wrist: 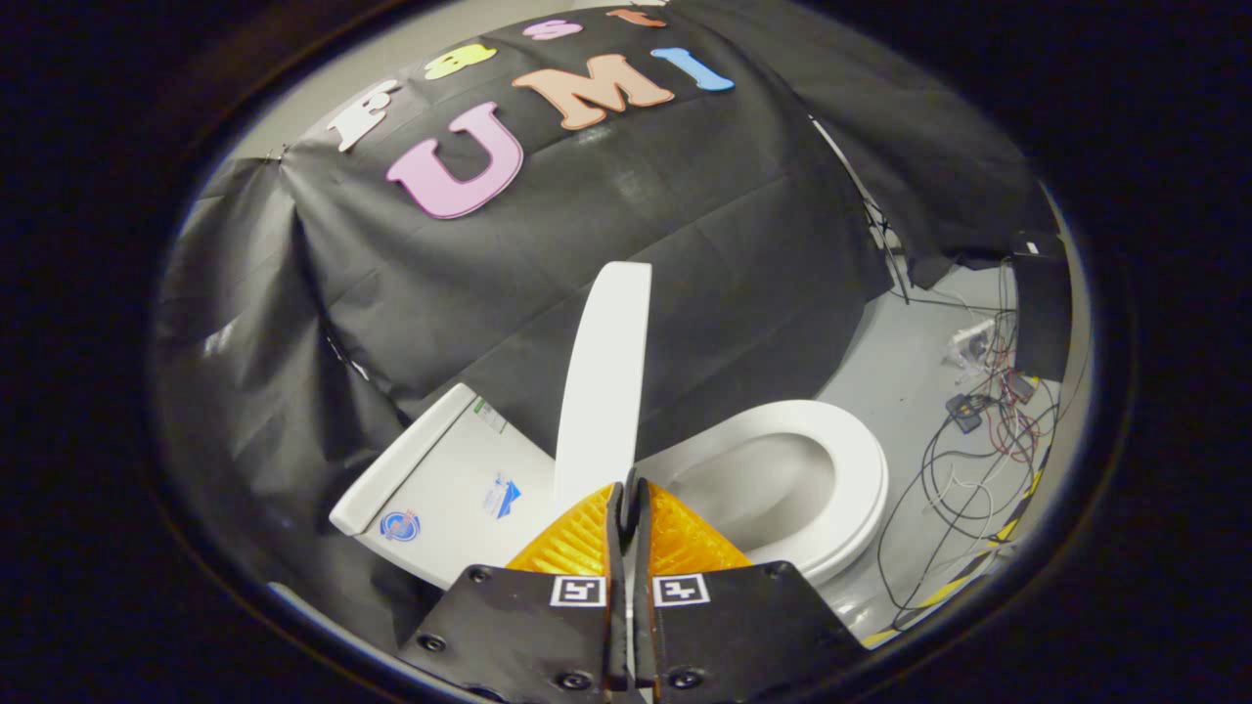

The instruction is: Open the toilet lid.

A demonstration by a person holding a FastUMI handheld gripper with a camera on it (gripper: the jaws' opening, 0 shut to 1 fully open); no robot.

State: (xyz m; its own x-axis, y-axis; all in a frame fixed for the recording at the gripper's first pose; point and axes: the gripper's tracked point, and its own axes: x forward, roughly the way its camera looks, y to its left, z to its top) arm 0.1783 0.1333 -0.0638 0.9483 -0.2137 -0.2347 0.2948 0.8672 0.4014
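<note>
The white toilet lid [606, 381] stands raised, nearly upright and seen edge-on, rising straight beyond my fingertips. To its right the white seat ring [861, 479] lies flat around the open bowl [753, 484]. My gripper [627, 486] is shut, its orange fingers [572, 548] pressed together with only a thin slit between them. The tips sit right at the lid's lower edge, and whether they touch it is hard to tell. Nothing thick is held between the fingers.
The white tank cover [460, 479], with small stickers, lies left of the lid against the black cloth wall. On the grey floor to the right are tangled cables [963, 460], small electronic boxes [973, 342] and a yellow-black tape line [978, 572].
</note>
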